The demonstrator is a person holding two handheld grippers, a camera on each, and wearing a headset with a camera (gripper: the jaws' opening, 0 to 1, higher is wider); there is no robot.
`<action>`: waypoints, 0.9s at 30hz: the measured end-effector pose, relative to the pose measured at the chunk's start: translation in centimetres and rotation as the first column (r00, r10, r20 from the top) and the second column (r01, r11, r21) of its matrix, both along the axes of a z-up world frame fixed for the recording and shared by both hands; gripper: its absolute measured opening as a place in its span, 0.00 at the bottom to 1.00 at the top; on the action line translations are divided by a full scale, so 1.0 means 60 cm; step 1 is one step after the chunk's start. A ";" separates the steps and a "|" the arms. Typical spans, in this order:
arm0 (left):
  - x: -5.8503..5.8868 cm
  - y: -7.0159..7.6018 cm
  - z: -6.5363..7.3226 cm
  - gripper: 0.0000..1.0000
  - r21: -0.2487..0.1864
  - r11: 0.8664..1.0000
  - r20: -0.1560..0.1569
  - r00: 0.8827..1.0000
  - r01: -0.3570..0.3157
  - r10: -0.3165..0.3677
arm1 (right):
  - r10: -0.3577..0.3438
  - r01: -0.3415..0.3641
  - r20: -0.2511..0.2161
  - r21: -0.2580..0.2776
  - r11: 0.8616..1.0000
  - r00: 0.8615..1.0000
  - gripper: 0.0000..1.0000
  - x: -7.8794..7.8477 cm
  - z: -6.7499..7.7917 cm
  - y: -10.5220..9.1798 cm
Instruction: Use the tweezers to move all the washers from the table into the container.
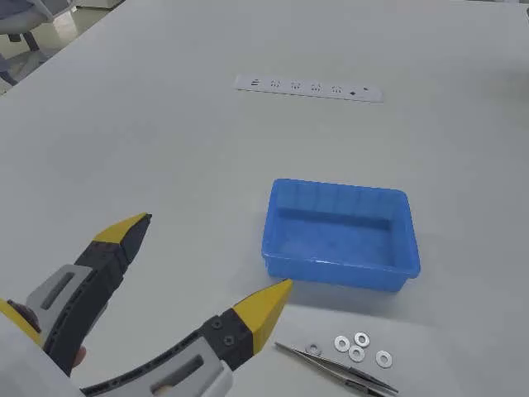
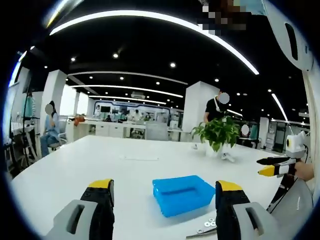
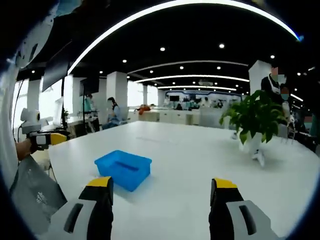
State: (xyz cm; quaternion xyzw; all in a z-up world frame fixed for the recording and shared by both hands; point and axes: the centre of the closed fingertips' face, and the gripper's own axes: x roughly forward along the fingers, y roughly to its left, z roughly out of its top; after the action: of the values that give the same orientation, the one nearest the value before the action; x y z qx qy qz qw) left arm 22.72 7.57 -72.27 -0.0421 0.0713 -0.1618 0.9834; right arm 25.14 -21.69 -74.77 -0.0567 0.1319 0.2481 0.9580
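A blue container (image 1: 331,270) stands on the white table, and nothing shows inside it. Several silver washers (image 1: 357,354) lie in a loose cluster just in front of its near right corner. The steel tweezers (image 1: 339,370) lie beside them, tips pointing left. My left gripper (image 1: 211,252) is open at the lower left, nothing between its yellow-tipped jaws. Its own view faces the container (image 2: 182,192), with the washers (image 2: 210,225) and tweezers (image 2: 197,233) low on the right. My right gripper (image 3: 163,182) is open and holds nothing, with the container (image 3: 123,170) ahead on its left.
A white power strip (image 1: 308,87) lies across the far table. A potted plant (image 2: 218,134) stands at the far end of the table. An office chair (image 1: 16,25) sits beyond the table's left corner. Several people stand in the background.
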 end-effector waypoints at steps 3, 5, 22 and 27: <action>0.000 0.001 -0.002 0.82 0.005 1.000 -0.005 1.000 -0.001 0.001 | -0.001 0.001 -0.001 0.003 1.000 1.000 0.75 0.000 0.001 0.001; -0.001 0.002 -0.002 0.82 0.004 1.000 -0.004 1.000 -0.003 0.003 | 0.000 0.000 -0.003 0.001 1.000 1.000 0.75 0.000 0.001 0.002; -0.001 0.002 -0.001 0.81 -0.003 1.000 -0.006 1.000 0.000 0.000 | -0.008 0.008 0.003 -0.001 1.000 1.000 0.75 0.001 0.007 0.005; -0.004 0.002 0.009 0.79 -0.009 1.000 0.014 1.000 0.003 -0.003 | -0.031 0.031 0.001 0.033 0.999 1.000 0.75 0.004 0.012 -0.004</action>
State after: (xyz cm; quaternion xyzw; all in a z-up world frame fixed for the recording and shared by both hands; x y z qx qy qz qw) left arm 22.49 7.69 -71.76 -0.0453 0.0637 -0.1639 0.9834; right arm 25.37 -21.95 -74.08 -0.0390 0.1278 0.2354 0.9627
